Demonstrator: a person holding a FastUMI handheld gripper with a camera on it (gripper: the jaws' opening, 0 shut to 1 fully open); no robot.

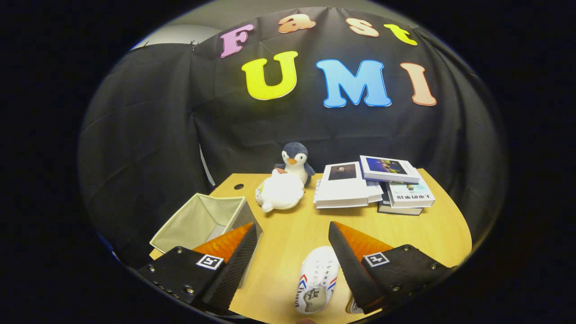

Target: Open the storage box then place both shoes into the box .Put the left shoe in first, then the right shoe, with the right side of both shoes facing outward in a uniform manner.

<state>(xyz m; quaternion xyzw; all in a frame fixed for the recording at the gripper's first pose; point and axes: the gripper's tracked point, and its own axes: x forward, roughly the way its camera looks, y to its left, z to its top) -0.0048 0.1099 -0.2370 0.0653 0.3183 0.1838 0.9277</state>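
White shoe (317, 280) with red and blue side stripes nearest, lying on the wooden counter (288, 234) between the fingers, closer to the right one, toe pointing away and opening toward the camera. Gripper (292, 230) spread wide, gripping nothing, both fingers clear of the shoe. Edge of something pale (353, 307) just showing under the right finger; cannot tell what. Fabric storage box (202, 220), grey with a pale lining, open at the top and empty inside as far as seen, sitting at the counter's left edge, partly behind the left finger. Beyond the fingers, a white plush toy (280, 192) lying on the counter, with a plush penguin (295, 163) upright just behind and touching it. To the right of those, a loose pile of books (373, 186), some stacked and overlapping, near the far edge. Small dark hole (238, 186) in the counter behind the box.
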